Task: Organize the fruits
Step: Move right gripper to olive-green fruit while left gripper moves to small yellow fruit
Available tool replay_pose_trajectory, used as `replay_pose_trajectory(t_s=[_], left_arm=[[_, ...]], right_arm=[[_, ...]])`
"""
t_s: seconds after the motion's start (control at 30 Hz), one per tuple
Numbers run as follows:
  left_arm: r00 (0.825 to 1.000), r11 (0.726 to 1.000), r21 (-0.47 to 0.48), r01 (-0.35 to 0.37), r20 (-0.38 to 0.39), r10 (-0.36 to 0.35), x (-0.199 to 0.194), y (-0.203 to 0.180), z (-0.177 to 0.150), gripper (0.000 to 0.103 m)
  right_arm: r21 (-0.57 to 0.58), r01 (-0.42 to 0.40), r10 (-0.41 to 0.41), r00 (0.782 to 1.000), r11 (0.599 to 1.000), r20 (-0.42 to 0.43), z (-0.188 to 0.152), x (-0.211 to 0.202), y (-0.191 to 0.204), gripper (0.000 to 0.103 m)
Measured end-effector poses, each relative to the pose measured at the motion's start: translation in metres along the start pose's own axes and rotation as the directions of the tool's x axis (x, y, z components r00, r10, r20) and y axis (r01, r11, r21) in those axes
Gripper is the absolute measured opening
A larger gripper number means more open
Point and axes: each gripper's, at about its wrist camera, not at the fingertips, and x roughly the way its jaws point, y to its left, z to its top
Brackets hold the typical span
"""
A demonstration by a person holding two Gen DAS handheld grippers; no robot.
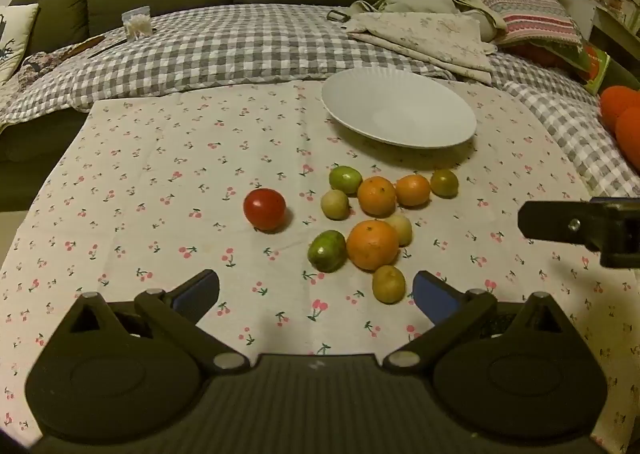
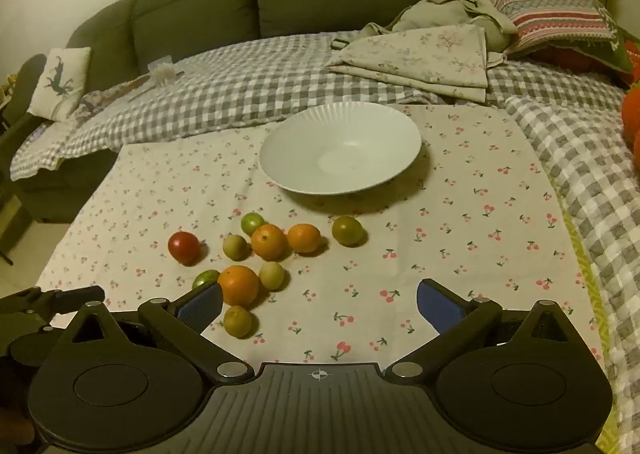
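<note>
Cherry-print cloth (image 1: 160, 157) spread before a sofa; fruit cluster (image 1: 372, 221) loose just short of the empty white bowl (image 1: 400, 109). We note left gripper (image 1: 316, 294) jaws apart, facing the cluster head-on and nearer; right gripper (image 2: 320, 308) jaws apart, cluster off leftward

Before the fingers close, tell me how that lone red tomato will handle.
The red tomato looks round and glossy, so it would probably roll on the cherry-print cloth if nudged. Its smooth skin may slip between pads, and it likely bruises under a hard squeeze.
</note>
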Motion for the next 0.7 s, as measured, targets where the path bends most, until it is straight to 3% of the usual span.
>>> replay_pose_trajectory(t_s=[0.7], left_arm=[[0.995,0.999,-0.011,0.052,-0.083,-0.053,0.036,-0.010,-0.012,0.100]], right_arm=[[0.064,0.021,-0.019,0.999,0.998,-0.029,0.022,0.032,-0.027,0.103]])
